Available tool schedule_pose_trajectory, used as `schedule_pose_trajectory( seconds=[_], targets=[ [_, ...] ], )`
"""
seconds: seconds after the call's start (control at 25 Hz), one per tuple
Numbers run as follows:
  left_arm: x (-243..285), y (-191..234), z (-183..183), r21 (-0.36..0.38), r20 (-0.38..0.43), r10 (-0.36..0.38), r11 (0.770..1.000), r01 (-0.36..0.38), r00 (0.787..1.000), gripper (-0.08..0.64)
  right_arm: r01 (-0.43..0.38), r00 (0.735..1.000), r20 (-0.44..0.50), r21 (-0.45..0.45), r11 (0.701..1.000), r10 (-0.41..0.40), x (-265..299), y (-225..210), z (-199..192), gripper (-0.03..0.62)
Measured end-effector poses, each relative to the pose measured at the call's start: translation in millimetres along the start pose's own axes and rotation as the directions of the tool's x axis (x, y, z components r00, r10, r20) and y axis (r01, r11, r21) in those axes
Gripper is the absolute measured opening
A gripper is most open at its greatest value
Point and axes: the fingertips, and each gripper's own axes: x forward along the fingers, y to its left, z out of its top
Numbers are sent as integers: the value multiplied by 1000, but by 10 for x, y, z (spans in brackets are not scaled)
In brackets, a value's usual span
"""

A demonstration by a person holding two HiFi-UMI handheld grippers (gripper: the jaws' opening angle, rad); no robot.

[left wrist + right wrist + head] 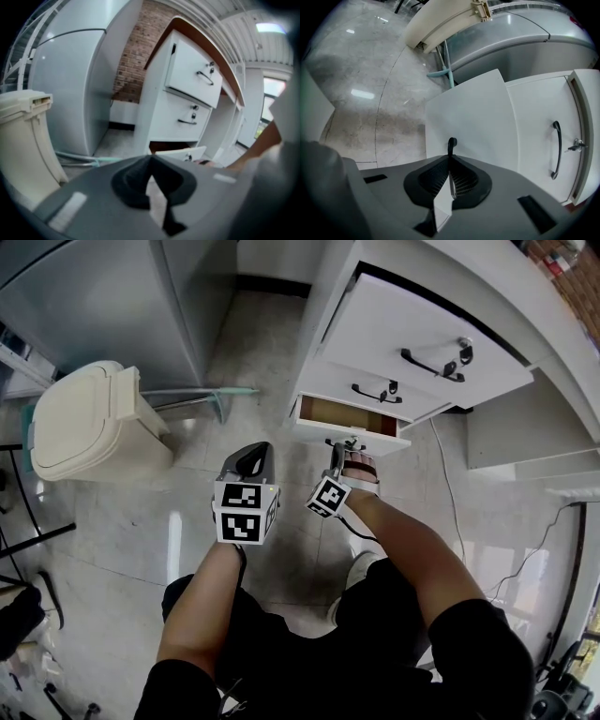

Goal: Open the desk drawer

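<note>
The white desk drawer unit point(422, 343) has three stacked drawers with black handles. Its bottom drawer point(349, 416) stands pulled partly out, showing a brown inside. My right gripper point(341, 450) is at that drawer's front, shut on the bottom drawer's black handle point(451, 142), whose end pokes up between the closed jaws. The white drawer front point(473, 122) fills the middle of the right gripper view. My left gripper point(247, 456) hangs over the floor to the left of the drawer, jaws shut with nothing in them. In the left gripper view the pulled-out drawer point(183, 153) lies just beyond the left gripper point(150, 160).
A cream lidded bin point(89, 420) stands on the tiled floor at the left, beside a grey cabinet point(103, 296). A pale green bar point(217, 393) lies low by the cabinet. The middle drawer has a key in its lock point(576, 146). A cable point(448, 491) runs along the floor at the right.
</note>
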Motion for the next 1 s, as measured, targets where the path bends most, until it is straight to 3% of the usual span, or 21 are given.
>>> schedule_pose_trajectory(
  seconds=[0.28, 0.48, 0.6, 0.72, 0.84, 1.0],
  targets=[
    [20, -62, -25, 4, -6, -27, 1000, 27, 1000, -3, 41, 999, 12, 49, 998, -42, -261, 113, 8, 14],
    [3, -110, -7, 10, -4, -35, 999, 35, 999, -3, 41, 990, 132, -14, 999, -39, -557, 277, 321, 0],
    [-38, -145, 4, 20, -2, -34, 999, 34, 999, -3, 30, 987, 159, 2, 1000, -30, -583, 278, 325, 0],
    [-87, -127, 37, 17, 7, -23, 1000, 23, 1000, -3, 21, 978, 207, 60, 998, -33, -654, 131, 381, 0],
    [-137, -91, 94, 12, 24, -6, 1000, 6, 1000, -3, -36, 951, 310, 157, 987, -15, -827, -95, 542, 0],
    [-200, -7, 161, 0, 44, 22, 1000, -22, 999, -3, -158, 897, 442, 338, 928, -8, -1106, -594, 742, 0]
  ],
)
